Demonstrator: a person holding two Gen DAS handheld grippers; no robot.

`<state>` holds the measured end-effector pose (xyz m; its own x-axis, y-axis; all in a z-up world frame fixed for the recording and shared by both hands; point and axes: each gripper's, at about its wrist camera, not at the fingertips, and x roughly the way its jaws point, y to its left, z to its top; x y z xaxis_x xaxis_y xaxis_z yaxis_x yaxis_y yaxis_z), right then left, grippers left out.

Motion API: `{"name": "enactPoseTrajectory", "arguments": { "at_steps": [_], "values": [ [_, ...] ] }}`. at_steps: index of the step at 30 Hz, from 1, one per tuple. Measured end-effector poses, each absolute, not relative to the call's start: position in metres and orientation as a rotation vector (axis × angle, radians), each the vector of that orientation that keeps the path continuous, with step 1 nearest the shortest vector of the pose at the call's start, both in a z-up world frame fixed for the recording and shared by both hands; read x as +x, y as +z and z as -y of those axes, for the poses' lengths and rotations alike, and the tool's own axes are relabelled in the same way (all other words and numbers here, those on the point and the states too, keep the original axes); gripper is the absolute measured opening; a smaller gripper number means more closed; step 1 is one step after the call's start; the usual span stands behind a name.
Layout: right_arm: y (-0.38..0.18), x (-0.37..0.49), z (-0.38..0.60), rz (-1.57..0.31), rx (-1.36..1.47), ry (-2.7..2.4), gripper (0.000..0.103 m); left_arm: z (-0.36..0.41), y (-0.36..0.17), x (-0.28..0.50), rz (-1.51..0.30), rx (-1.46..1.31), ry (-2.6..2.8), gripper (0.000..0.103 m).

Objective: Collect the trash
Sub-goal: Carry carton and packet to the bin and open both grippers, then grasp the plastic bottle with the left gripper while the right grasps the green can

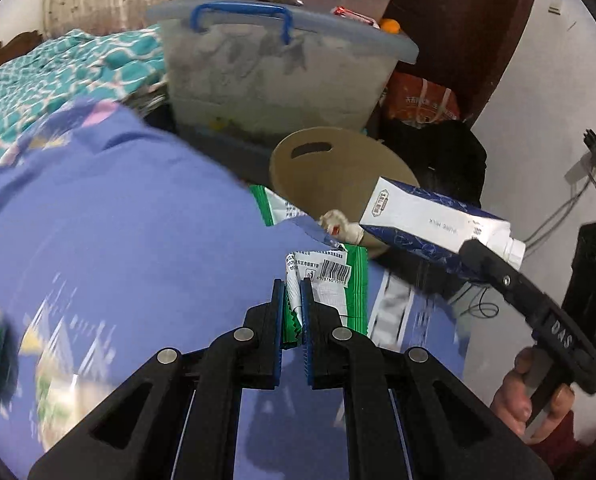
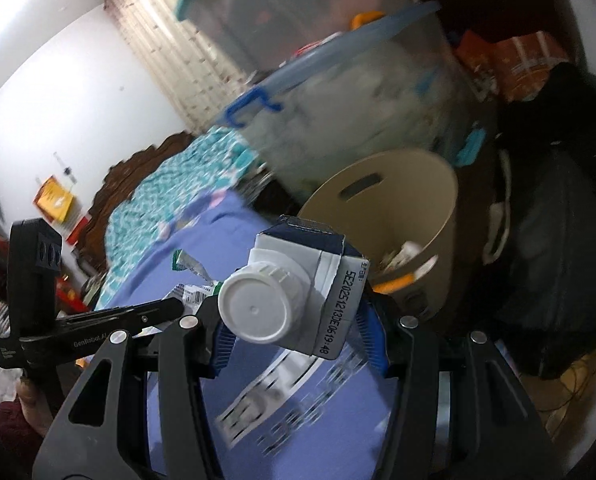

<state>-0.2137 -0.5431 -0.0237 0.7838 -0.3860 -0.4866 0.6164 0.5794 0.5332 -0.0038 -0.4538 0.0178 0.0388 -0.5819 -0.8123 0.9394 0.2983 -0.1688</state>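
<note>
My left gripper (image 1: 294,292) is shut on a green and white snack wrapper (image 1: 330,284) and holds it above the purple bedsheet (image 1: 118,240). My right gripper (image 2: 298,320) is shut on a white and dark blue milk carton (image 2: 298,292) with a white screw cap; in the left wrist view the carton (image 1: 426,220) hangs near the rim of a beige trash bin (image 1: 338,168). The bin (image 2: 398,208) holds some scraps. Another green wrapper (image 1: 274,208) lies at the bed's edge beside the bin.
A large translucent storage box (image 1: 274,76) with a blue handle stands behind the bin. A teal patterned blanket (image 1: 58,72) lies on the bed at the left. A black bag (image 2: 558,240) and an orange bag (image 1: 422,100) sit to the right of the bin.
</note>
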Motion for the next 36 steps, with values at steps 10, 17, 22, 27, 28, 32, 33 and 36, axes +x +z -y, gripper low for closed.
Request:
{"name": "enactPoseTrajectory", "arguments": {
  "at_steps": [10,17,22,27,28,32,33,36],
  "values": [
    [-0.042,-0.199,0.595,-0.398,0.781,-0.700,0.056,0.563,-0.004,0.004,-0.967,0.532,-1.201,0.008],
    [-0.049,-0.196,0.601,-0.380,0.804,-0.716,0.072,0.576,-0.009,0.010,-0.990,0.500,-1.166,0.043],
    [-0.044,-0.200,0.589,-0.356,0.794,-0.724,0.072,0.530,0.019,0.004,-0.960,0.434,-1.215,0.045],
    [-0.036,-0.196,0.569,-0.348,0.781,-0.692,0.072,0.461,0.036,-0.010,-0.902,0.433,-1.242,0.051],
    [-0.034,-0.193,0.562,-0.352,0.778,-0.674,0.072,0.438,0.040,-0.012,-0.881,0.432,-1.241,0.052],
    [-0.032,-0.175,0.535,-0.390,0.752,-0.609,0.072,0.365,0.047,-0.009,-0.836,0.413,-1.189,0.056],
    [-0.032,-0.170,0.528,-0.400,0.748,-0.593,0.072,0.343,0.048,-0.004,-0.836,0.399,-1.164,0.059],
    [-0.035,-0.153,0.503,-0.439,0.732,-0.538,0.072,0.293,0.049,0.011,-0.824,0.377,-1.066,0.065]
  ]
}}
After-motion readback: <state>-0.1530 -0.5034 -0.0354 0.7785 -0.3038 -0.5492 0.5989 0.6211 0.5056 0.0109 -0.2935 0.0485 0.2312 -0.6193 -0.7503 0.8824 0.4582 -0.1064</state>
